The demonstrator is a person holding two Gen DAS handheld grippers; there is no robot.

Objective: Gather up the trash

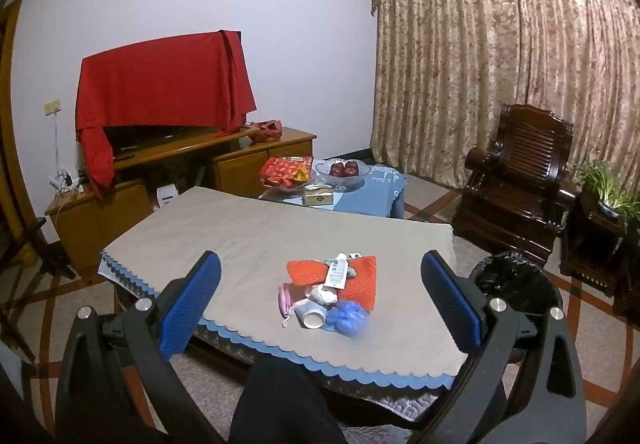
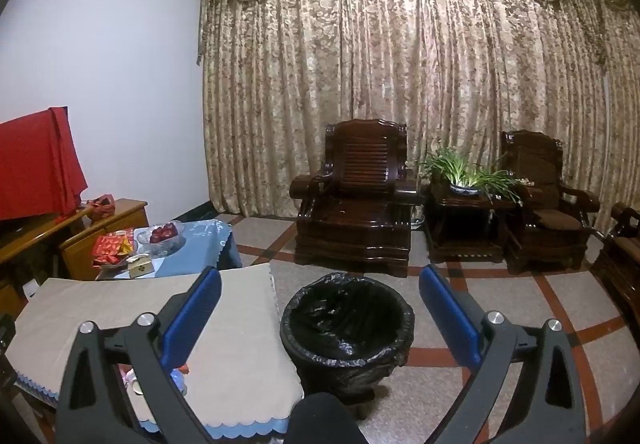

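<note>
Trash, a heap of white tube, paper cup and blue mesh puff (image 1: 332, 292), lies on our beige-clothed table (image 1: 248, 244). Both grippers, left (image 1: 320, 300) and right (image 2: 320, 308), gape empty; we should pinch one loose piece, then carry it to the black-lined bin (image 2: 347, 324).

Beige tablecloth (image 1: 256, 228) — blue scalloped edge; black-lined bin (image 2: 347, 318).

Trash pile (image 1: 328, 292) on table (image 1: 248, 236); bin (image 2: 347, 318) right, seemingly apart
</note>
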